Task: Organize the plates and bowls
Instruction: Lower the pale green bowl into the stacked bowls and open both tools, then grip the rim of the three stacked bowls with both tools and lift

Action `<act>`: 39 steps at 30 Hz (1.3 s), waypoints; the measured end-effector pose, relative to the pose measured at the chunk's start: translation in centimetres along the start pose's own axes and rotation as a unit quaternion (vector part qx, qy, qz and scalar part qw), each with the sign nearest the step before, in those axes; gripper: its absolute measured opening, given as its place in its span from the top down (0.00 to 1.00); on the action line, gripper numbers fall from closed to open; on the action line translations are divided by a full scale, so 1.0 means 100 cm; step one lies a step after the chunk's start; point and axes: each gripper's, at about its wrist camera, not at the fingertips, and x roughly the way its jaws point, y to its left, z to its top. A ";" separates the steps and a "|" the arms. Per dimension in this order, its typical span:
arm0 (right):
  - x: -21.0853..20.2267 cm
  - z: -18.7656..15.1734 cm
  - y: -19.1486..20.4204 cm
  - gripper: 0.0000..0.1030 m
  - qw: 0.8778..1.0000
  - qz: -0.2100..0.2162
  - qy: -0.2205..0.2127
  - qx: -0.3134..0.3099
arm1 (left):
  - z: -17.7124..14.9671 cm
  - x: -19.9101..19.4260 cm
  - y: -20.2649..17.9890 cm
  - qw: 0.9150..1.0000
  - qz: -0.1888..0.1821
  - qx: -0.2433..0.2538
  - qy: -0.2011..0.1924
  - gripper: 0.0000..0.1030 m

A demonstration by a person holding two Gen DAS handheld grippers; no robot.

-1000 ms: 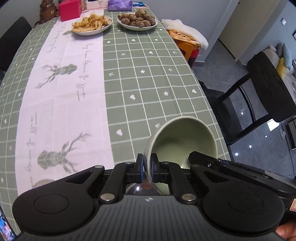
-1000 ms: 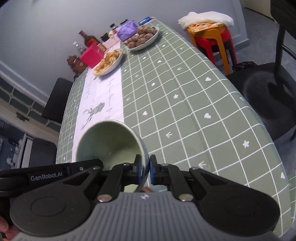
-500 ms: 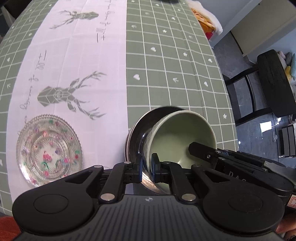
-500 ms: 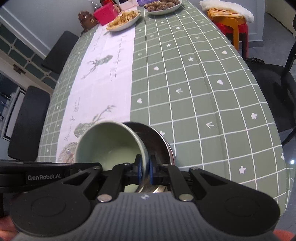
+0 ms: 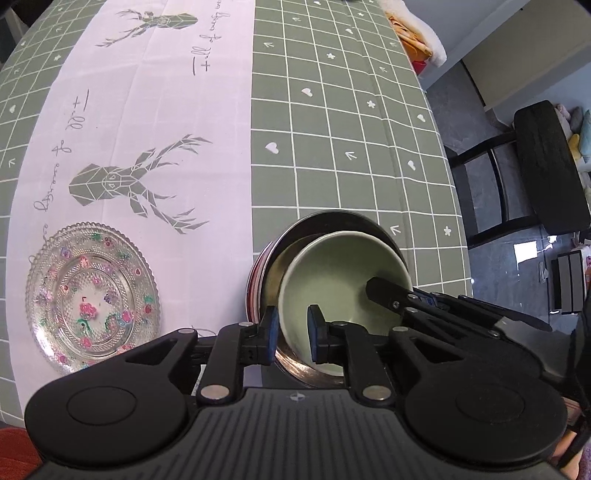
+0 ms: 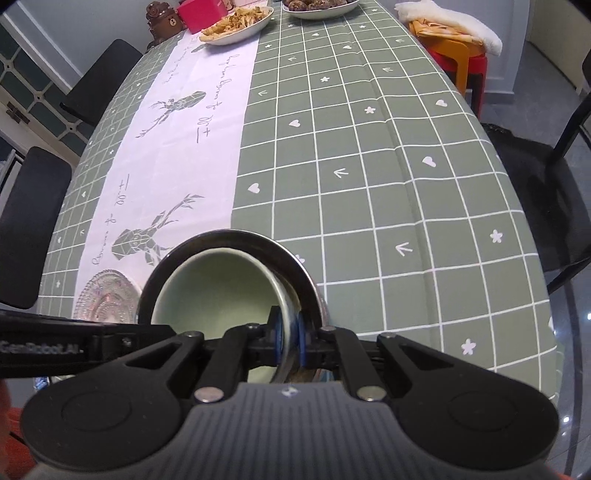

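Covering nearly the whole of both views, the long dining table (image 5: 332, 110) wears a sage-green checked cloth with white hearts and arrows, and a pale runner (image 5: 155, 122) printed with grey stags lies along its middle. Only the right wrist view reaches the far end, where an oval white plate of fried strips (image 6: 236, 24), a second plate of brown mushrooms (image 6: 317, 5), a pink box (image 6: 201, 13) and a brown bear-shaped jar (image 6: 160, 16) stand, with black chairs (image 6: 29, 229) along one side and an orange and red plastic stool (image 6: 458, 55) under a white fleece on the other. Only the left wrist view shows the whole clear cut-glass plate with pink flowers (image 5: 92, 299) lying flat on the runner, just beside the bowls, plus a black chair (image 5: 546, 166) on glossy grey floor tiles. Near the table's close edge a shiny steel bowl (image 5: 332, 221) sits on a red-rimmed stack, and the pale green ceramic bowl (image 5: 343, 273) lies tilted inside it. The left gripper (image 5: 291, 328) straddles the green bowl's rim with its jaws opening, a gap showing beside each blue pad. The right gripper (image 6: 290, 334) pinches the opposite rim of the green bowl, its pads pressed against the wall.
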 end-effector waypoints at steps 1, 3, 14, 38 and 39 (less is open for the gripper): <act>0.001 0.000 0.000 0.94 1.000 0.002 0.000 0.000 | 0.000 -0.003 -0.001 1.000 -0.006 0.005 -0.007 0.83; 0.001 0.000 0.001 0.94 1.000 0.003 0.001 -0.002 | 0.000 -0.010 -0.005 1.000 -0.009 0.011 -0.018 0.83; -0.017 0.006 0.006 0.87 1.000 -0.006 -0.015 -0.025 | 0.000 -0.030 -0.007 0.997 -0.003 0.043 -0.065 0.81; 0.005 -0.017 -0.059 0.38 0.986 0.120 -0.040 0.105 | -0.025 0.008 0.050 0.981 -0.110 0.015 -0.162 0.44; 0.009 -0.018 -0.061 0.38 0.985 0.124 -0.034 0.113 | -0.026 0.014 0.055 0.979 -0.122 0.000 -0.164 0.44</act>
